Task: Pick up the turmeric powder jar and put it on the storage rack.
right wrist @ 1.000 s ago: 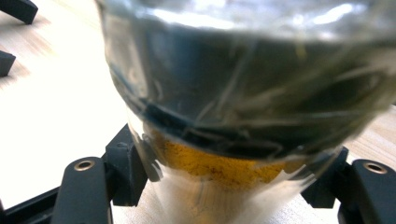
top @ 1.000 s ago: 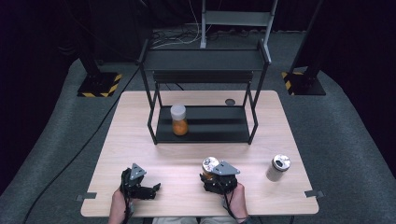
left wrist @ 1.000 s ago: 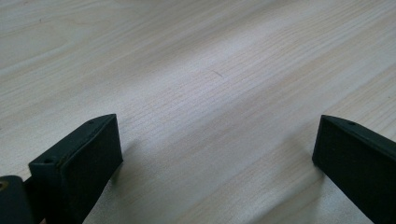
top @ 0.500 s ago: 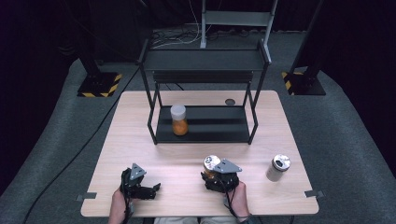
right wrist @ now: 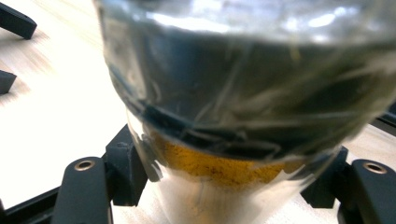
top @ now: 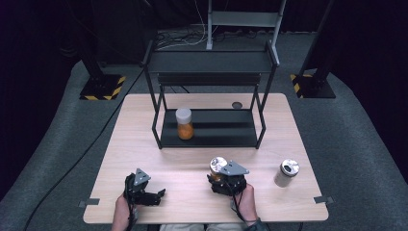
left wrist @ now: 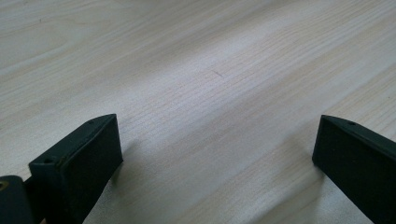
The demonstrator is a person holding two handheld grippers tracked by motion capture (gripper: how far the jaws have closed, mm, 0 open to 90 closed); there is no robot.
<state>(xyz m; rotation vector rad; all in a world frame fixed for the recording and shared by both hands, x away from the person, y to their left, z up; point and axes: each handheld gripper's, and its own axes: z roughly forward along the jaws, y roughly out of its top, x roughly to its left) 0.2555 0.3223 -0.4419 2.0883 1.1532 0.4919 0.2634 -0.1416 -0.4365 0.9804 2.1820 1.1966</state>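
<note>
- Jaws of the right gripper (top: 222, 179) are clamped on a clear jar (right wrist: 243, 93) holding orange-yellow powder; in the right gripper view the jar sits squarely between the two black jaws, one pressing each side of its lower body.
- Seen from the high view, the same jar (top: 217, 166) has a shiny top and sits at the front of the right gripper, above the near middle of the counter (top: 192, 159).
- Jaws of the left gripper (top: 153, 196) stand wide apart with nothing but bare wood between them; the left gripper view shows them low over the counter (left wrist: 201, 93).
- Left gripper sits near the counter's front edge, well apart from the held jar.
- Farther right stands a second jar (top: 286, 173) with a shiny top, upright, near the right gripper.
- Beyond both, a black shelf rack (top: 211, 65) carries a white-lidded jar (top: 184, 123) of orange contents on its lower shelf, at the left.
</note>
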